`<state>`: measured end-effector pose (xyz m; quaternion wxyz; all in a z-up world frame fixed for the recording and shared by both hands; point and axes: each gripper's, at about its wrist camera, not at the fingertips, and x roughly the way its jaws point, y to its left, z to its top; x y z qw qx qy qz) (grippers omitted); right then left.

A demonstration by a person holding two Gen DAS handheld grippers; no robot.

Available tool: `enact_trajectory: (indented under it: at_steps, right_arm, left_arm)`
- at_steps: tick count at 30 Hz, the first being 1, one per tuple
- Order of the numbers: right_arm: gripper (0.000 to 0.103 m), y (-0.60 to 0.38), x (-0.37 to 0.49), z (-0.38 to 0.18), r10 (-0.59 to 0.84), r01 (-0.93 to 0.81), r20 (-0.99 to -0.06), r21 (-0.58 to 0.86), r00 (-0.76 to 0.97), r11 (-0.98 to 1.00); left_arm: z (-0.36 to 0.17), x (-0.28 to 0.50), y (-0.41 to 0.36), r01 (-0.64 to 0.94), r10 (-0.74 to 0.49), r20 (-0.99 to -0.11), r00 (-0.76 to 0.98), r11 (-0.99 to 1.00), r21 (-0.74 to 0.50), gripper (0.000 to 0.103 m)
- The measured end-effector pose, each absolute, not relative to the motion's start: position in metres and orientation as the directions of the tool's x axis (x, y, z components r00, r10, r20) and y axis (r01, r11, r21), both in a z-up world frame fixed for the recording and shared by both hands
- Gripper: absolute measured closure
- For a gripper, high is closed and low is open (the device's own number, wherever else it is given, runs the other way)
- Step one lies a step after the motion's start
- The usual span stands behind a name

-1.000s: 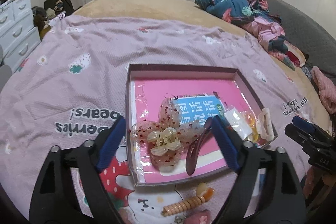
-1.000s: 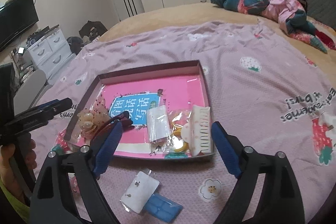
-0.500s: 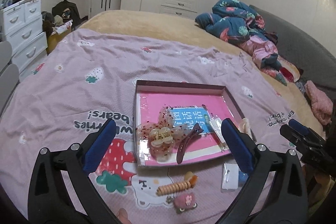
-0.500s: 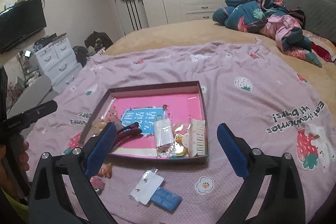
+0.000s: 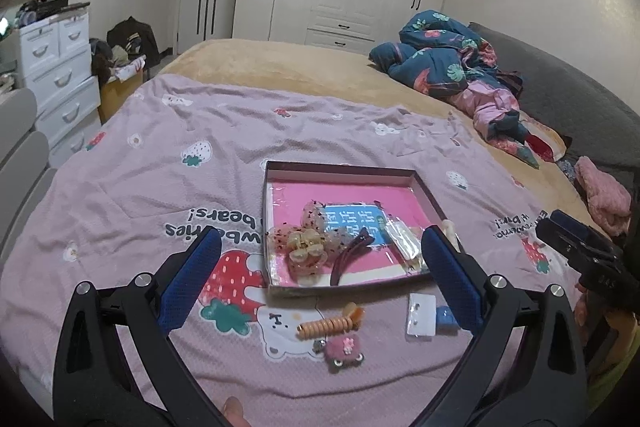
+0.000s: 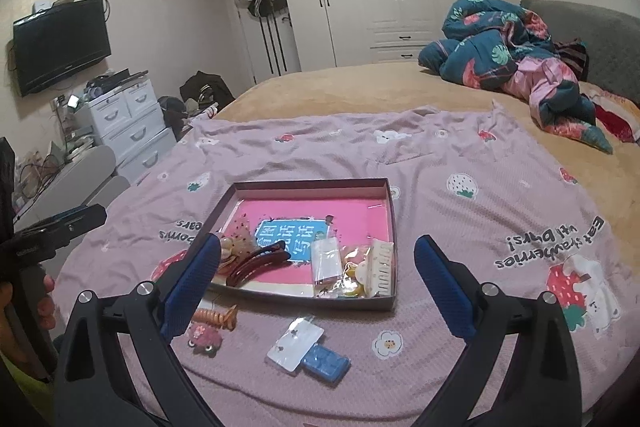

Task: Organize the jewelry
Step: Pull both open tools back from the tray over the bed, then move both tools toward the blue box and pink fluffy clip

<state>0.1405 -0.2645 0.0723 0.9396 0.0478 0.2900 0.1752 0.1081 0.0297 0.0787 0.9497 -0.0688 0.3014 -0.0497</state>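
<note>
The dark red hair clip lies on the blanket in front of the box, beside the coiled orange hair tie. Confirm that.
Not quite. The dark red hair clip lies inside the box, next to the bow claw clip, as the left wrist view shows. The coiled orange hair tie does lie on the blanket in front of the box.

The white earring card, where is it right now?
The white earring card lies on the pink bedspread outside the tray, in front of its near edge. It overlaps a blue case; in the left view it sits bottom right.
</note>
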Motion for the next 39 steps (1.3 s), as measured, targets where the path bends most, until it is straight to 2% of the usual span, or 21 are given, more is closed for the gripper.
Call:
enact_trajectory:
  at_steps: [14, 32, 39]
  right_arm:
    - [0.006, -0.258, 0.101, 0.085, 0.394, -0.373, -0.513, 0.149, 0.763, 0.916]
    - [0.006, -0.254, 0.085, 0.058, 0.387, -0.399, -0.571, 0.110, 0.724, 0.910]
    - [0.006, -0.252, 0.085, 0.038, 0.398, -0.420, -0.612, 0.117, 0.683, 0.900]
  left_arm:
    - [0.086, 0.074, 0.014, 0.079, -0.127, -0.561, 0.818, 0.991, -0.110, 0.009]
    - [0.057, 0.054, 0.014, 0.071, -0.124, -0.599, 0.791, 0.991, -0.110, 0.009]
    - [0.033, 0.055, 0.007, 0.082, -0.121, -0.651, 0.750, 0.993, -0.089, 0.009]
